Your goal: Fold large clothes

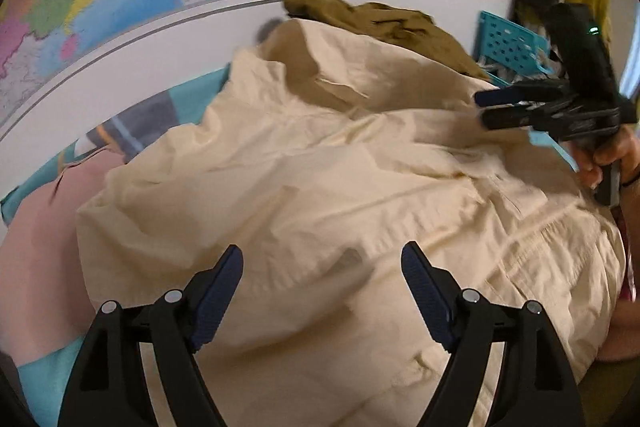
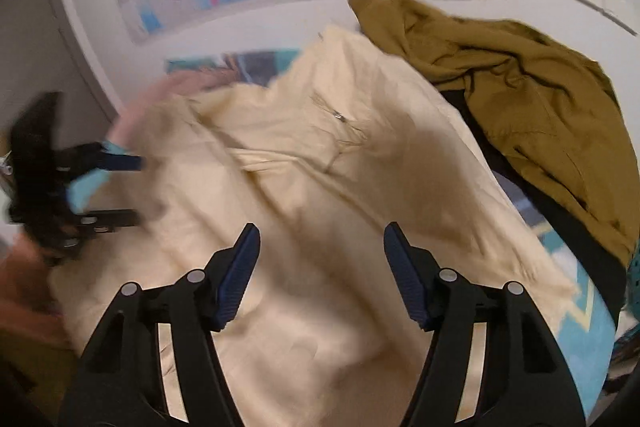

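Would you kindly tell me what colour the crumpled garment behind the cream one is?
Olive-brown crumpled garment, clearest in the right wrist view.

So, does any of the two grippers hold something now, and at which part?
Nothing is held. The left gripper and the right gripper are both open, with no fabric of the cream garment between their fingers.

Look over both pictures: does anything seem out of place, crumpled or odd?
The cream garment lies rumpled and unfolded across the bed, its far end bunched up near the wall. Behind it an olive jacket sits in a crumpled heap rather than laid flat. Both claws, left and right, are open and hold nothing.
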The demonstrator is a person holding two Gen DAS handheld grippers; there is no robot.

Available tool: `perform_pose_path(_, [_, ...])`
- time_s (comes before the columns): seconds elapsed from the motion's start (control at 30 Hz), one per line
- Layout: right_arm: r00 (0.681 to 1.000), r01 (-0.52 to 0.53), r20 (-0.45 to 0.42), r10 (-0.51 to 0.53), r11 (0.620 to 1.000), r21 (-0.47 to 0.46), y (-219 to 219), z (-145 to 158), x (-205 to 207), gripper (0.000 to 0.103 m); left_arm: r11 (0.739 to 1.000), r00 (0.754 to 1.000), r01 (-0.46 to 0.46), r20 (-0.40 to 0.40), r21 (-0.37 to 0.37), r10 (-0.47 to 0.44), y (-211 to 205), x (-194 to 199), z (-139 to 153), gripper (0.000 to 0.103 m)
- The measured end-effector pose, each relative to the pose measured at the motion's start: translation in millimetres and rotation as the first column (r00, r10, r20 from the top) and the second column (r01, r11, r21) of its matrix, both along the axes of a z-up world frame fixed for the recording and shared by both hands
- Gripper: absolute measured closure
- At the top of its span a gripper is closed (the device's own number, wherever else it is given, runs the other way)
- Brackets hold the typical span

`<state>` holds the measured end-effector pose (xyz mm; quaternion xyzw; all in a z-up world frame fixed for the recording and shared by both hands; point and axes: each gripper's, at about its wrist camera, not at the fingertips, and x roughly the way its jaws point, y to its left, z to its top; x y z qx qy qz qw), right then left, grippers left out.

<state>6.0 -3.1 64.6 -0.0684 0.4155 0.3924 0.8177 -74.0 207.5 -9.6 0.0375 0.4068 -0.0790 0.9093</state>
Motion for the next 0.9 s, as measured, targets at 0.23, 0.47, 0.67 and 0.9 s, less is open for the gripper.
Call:
perform_pose_path(0.23, [0.991,0.136,0.014,-0.135,0.99,-0.033,-72,-1,-66,0.021,1.0,1.0,-0.007,0.013,0.001,0.007,5,-29,-4,0.019])
perform_pose_path(0.47, [0.947,0.301,-0.145,-0.286,0.949,0.096,-150,-38,-97,0.015,0.974,0.979,-0.196,0.04,-0.113,0.201,65,-87,1,0.015])
perform_pose_path(0.67, [0.93,0.268,-0.314,-0.19,0.937,0.226,-161,-73,-125,0.015,0.932,0.955,-0.296,-0.084,-0.209,0.285,98,-124,-27,0.013])
perform_pose_path(0.9, [0.933,0.174,-0.358,-0.046,0.926,0.334,-143,-80,-143,0.014,0.903,0.969,-0.236,-0.161,-0.358,0.189,85,-149,-51,0.012])
